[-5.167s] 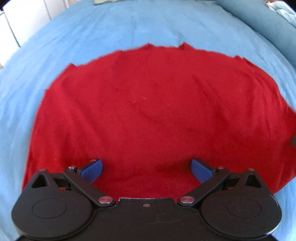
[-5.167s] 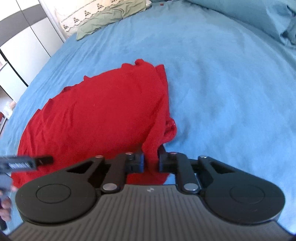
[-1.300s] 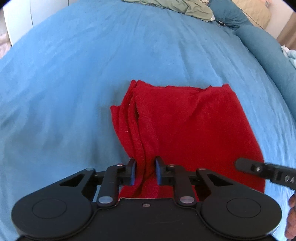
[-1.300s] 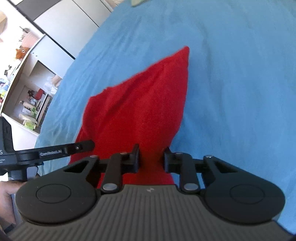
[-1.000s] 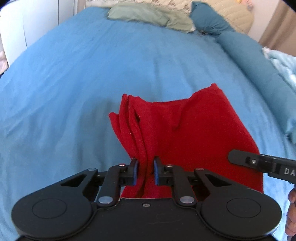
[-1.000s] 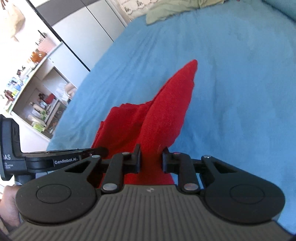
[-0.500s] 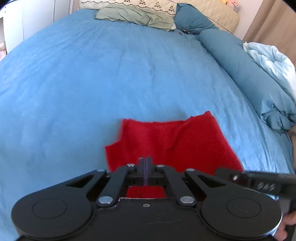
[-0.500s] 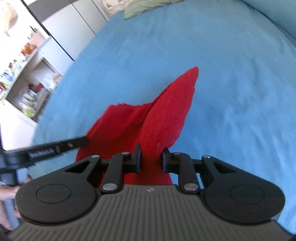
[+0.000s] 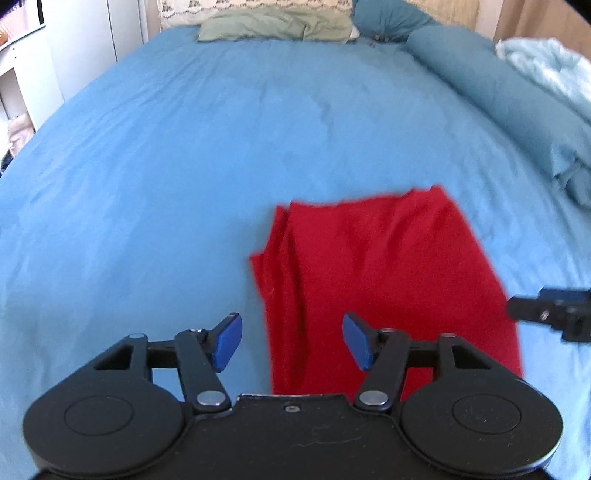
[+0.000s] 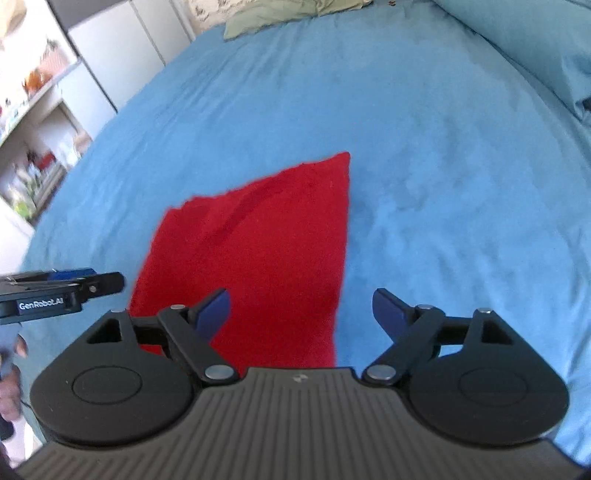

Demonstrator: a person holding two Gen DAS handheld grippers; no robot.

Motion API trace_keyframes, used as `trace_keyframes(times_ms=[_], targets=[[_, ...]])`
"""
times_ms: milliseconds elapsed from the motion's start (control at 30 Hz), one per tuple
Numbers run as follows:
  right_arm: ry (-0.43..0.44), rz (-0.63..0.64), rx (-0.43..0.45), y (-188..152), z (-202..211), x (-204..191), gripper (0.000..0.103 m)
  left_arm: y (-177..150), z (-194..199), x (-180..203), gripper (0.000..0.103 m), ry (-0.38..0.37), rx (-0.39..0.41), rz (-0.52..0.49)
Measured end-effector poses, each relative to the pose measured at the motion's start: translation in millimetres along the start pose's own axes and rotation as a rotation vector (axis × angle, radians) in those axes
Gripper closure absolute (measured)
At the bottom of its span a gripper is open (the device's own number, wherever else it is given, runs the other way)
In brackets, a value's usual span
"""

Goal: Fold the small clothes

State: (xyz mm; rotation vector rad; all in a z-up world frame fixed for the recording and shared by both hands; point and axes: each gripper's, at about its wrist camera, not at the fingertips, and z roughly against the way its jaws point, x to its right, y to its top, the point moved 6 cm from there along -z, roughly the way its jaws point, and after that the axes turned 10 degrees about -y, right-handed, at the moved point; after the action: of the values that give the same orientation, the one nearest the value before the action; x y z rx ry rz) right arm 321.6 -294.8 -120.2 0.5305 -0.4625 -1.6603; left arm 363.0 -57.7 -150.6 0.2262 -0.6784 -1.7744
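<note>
the folded red garment [image 9: 384,280] lies flat on the blue bedspread [image 9: 221,147], its near edge cut off behind both tools. the left gripper [image 9: 291,341] hangs over its left edge, fingers spread wide, holding nothing. the right gripper [image 10: 301,312] is just as wide over the cloth's right edge. both views are a bit blurred. a green pillow [image 9: 273,27] sits at the headboard, a rolled blue duvet [image 9: 517,107] along the right, white cupboards [image 10: 110,62] on the left.
</note>
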Motion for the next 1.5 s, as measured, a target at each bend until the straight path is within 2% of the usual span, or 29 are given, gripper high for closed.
trace_keyframes(times_ms=[200, 400, 533, 700, 867, 900, 967, 1033, 1133, 1267, 1333, 1500], targets=[[-0.023, 0.024, 0.022, -16.4, -31.5, 11.7, 0.003, -33.3, -25.7, -10.1, 0.034, 0.016, 0.015, -0.025], [-0.01, 0.044, 0.099, -34.8, -51.1, 19.9, 0.0, -42.8, -32.7, -17.8, 0.011, 0.047, 0.103, -0.037], [0.006, 0.032, 0.151, -38.4, -43.2, 23.5, 0.0, -43.4, -23.8, -18.3, 0.012, 0.043, 0.15, -0.044], [0.005, 0.04, 0.254, -31.7, 6.4, 18.7, 0.0, -34.6, 24.0, -4.9, 0.012, 0.067, 0.243, -0.074], [-0.015, 0.03, 0.296, -29.8, 86.0, 9.0, 0.0, -32.5, 110.8, 18.2, 0.012, 0.076, 0.331, -0.06], [-0.024, 0.031, 0.297, -31.2, 102.2, 6.4, 0.0, -33.3, 128.5, 24.2, 0.01, 0.07, 0.348, -0.059], [-0.057, 0.035, 0.302, -38.0, 136.4, 1.4, 0.0, -37.8, 164.6, 35.7, 0.0, 0.062, 0.377, -0.046], [-0.097, 0.043, 0.32, -47.1, 165.7, -4.5, 0.0, -45.6, 195.7, 45.2, 0.0, 0.046, 0.409, -0.032], [-0.127, 0.038, 0.322, -64.6, 200.7, -8.6, 0.0, -61.9, 226.1, 56.8, 0.0, 0.046, 0.404, -0.013], [-0.164, 0.01, 0.286, -94.5, 232.0, -9.1, 0.0, -91.2, 251.9, 72.8, 0.0, 0.112, 0.383, -0.039], [-0.185, 0.012, 0.267, -111.7, 242.8, -8.9, 0.0, -107.8, 257.7, 78.1, 0.0, 0.143, 0.372, -0.05], [-0.217, 0.019, 0.22, -148.4, 250.8, -9.2, 0.0, -145.1, 257.9, 80.3, 0.0, 0.164, 0.328, -0.037]])
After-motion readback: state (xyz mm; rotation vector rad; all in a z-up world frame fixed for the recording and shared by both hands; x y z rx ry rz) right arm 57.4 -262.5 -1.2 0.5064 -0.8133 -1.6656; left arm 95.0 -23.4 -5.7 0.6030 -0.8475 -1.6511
